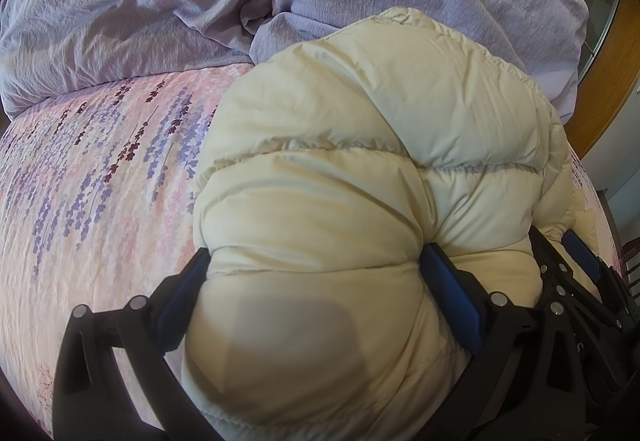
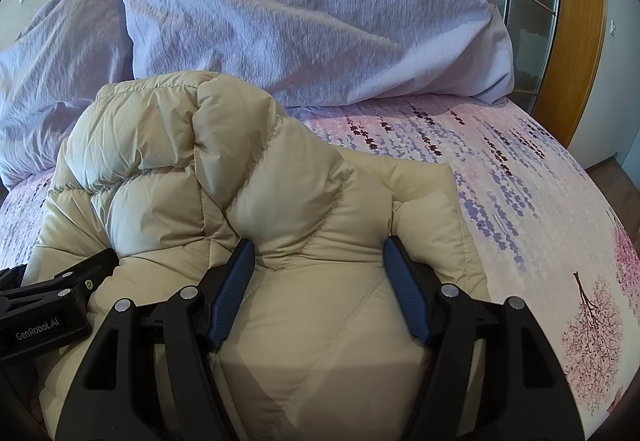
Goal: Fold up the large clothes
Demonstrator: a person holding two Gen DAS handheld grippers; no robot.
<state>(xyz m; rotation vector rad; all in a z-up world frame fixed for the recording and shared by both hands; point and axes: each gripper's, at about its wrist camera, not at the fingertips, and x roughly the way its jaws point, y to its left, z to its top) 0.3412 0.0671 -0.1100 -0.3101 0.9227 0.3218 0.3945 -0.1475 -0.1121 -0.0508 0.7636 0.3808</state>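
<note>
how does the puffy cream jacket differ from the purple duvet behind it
The cream jacket is stitched into puffy quilted sections, while the purple duvet is one crinkled, unquilted surface. The jacket lies nearer, with the left gripper and right gripper closed around its padding; the duvet is heaped at the far end of the bed, untouched. Both are soft, bulky and rest on the floral bedsheet.

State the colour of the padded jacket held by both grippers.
The puffer jacket is cream, a pale beige; the right wrist view shows it best.
</note>
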